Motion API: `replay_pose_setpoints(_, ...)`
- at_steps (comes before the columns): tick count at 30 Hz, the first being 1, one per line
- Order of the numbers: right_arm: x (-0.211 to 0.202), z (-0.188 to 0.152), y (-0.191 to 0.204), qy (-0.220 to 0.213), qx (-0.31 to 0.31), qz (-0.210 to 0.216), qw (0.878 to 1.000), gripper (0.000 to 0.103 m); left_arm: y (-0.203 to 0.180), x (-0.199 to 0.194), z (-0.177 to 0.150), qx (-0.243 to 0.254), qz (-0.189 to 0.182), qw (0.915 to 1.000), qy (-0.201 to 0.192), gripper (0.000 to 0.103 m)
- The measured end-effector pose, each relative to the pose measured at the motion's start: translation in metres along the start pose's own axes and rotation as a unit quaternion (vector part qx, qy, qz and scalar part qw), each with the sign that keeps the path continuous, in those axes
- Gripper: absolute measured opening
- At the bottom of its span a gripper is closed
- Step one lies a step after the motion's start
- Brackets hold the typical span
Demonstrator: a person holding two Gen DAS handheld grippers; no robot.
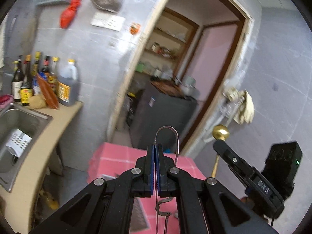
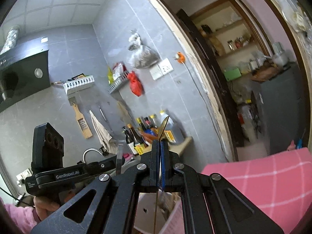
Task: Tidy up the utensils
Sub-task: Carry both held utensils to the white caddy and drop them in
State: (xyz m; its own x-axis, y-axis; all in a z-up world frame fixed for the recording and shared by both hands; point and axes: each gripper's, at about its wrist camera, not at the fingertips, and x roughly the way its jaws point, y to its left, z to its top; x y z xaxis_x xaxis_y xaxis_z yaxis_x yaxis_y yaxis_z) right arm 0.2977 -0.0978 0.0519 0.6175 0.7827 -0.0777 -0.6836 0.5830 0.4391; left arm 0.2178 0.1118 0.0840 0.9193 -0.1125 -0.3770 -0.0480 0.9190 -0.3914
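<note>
The left gripper (image 1: pixel 156 152) is seen clamped on a thin wire utensil (image 1: pixel 167 130); its loop stands out at 12 o'clock, its lower part cut off behind the fingers. The right gripper (image 2: pixel 160 146) is clamped on a gold utensil (image 2: pixel 163 125), seen edge-on, its kind indistinct. Bottles (image 1: pixel 39 80) on the counter are blurred.

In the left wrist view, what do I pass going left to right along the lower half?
Sink → sauce bottles on the counter → left gripper, shut on a wire utensil → gold spoon in the right gripper → cloth hanging on the wall.
</note>
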Motion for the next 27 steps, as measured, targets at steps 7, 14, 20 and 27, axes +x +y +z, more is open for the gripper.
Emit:
replay_pose_setpoints(7, 0.024, -0.030, 0.017, -0.024, -0.025, 0.002, 0.999, 0.002, 0.032, 0.010, -0.012, -0.005, 0.027, 0.9982, -0.054, 0.002)
replay_pose_setpoints(14, 0.046, -0.071, -0.003, -0.011, -0.009, -0.001, 1.000, 0.002, 0.046, 0.025, -0.037, 0.028, 0.033, 0.9954, -0.086, 0.002)
replay_pose_setpoints(20, 0.052, -0.093, -0.008, -0.001, -0.020, -0.006, 1.000, 0.002, 0.052, 0.031, -0.055, 0.042, 0.029, 0.9952, -0.084, 0.003)
replay_pose_setpoints(27, 0.052, -0.101, -0.009, 0.020, -0.037, -0.011, 0.999, 0.003, 0.060, 0.034, -0.065, 0.042, 0.016, 0.9975, -0.055, 0.003)
